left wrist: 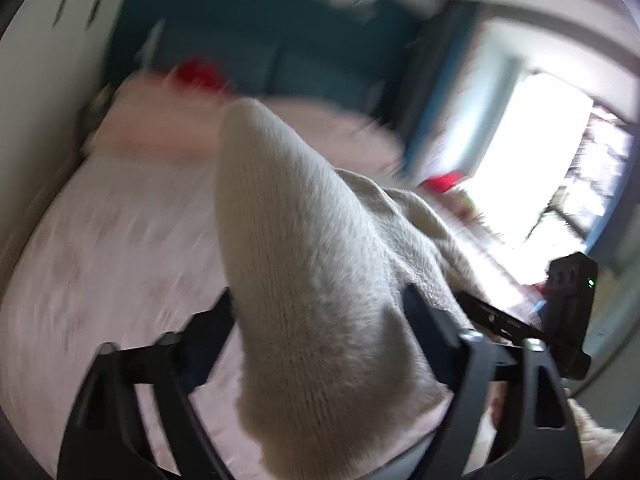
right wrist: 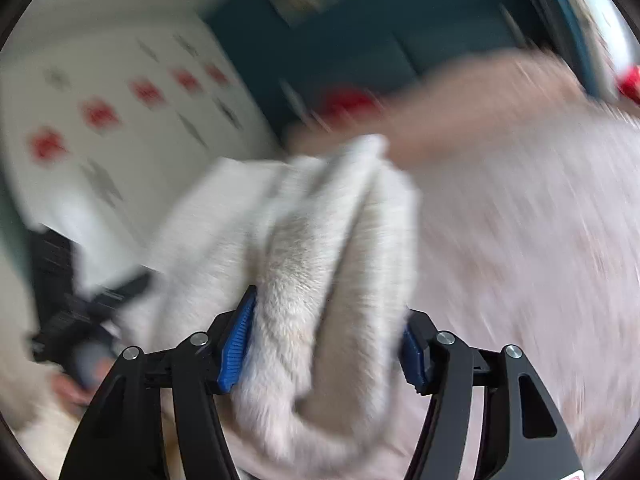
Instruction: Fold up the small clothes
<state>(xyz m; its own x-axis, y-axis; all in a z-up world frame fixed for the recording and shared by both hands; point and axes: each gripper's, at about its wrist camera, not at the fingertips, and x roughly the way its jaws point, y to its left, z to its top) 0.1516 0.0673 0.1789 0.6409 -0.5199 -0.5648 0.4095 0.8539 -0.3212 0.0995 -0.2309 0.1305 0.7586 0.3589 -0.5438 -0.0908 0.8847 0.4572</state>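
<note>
A cream knitted garment [left wrist: 320,280] hangs between both grippers above a pink bed sheet [left wrist: 120,240]. My left gripper [left wrist: 320,332] is shut on one bunched part of it, and the knit stands up in a tall fold that hides the fingertips. My right gripper [right wrist: 324,344] is shut on another thick bunch of the same garment [right wrist: 320,248], with the blue pads [right wrist: 236,344] pressed against its sides. The right gripper's black body [left wrist: 568,312] shows at the right of the left wrist view. Both views are motion-blurred.
A pink pillow [left wrist: 160,120] lies at the head of the bed against a dark blue headboard [left wrist: 260,48]. A white wall with red and grey marks [right wrist: 100,112] is on the left. A bright window [left wrist: 528,160] is on the right.
</note>
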